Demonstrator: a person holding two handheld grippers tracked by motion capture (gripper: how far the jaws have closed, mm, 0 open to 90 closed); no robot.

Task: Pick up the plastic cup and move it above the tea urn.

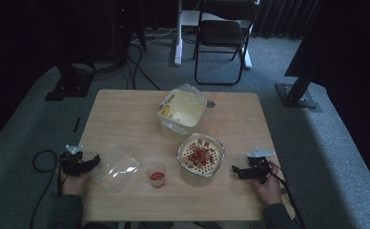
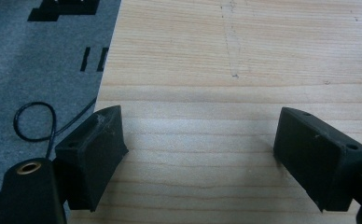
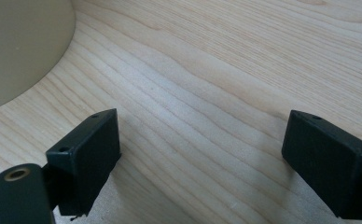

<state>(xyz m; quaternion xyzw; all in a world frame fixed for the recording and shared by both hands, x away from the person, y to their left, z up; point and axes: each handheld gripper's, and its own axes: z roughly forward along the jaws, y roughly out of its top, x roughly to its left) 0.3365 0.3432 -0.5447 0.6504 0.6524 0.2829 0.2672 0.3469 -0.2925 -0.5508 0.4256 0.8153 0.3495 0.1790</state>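
On the wooden table [image 1: 126, 119] a round strainer bowl [image 1: 200, 155] holds red and tan pieces. A small clear cup [image 1: 156, 173] with red bits stands to its left, beside a clear plastic lid [image 1: 116, 168]. Behind them is a cream square container [image 1: 181, 109], tilted. My left gripper [image 1: 85, 163] rests at the table's left edge, open, with bare wood between its jaws [image 2: 200, 144]. My right gripper [image 1: 240, 171] sits open just right of the strainer bowl, over bare wood [image 3: 200, 154]; the bowl's pale wall [image 3: 20, 46] fills the upper left of the right gripper view.
A folding chair [image 1: 223, 38] and a white desk leg [image 1: 178, 33] stand beyond the table on grey carpet. Black stand bases [image 1: 68, 83] [image 1: 297, 93] flank the table's far corners. A black cable [image 2: 34, 121] loops on the carpet at the left edge.
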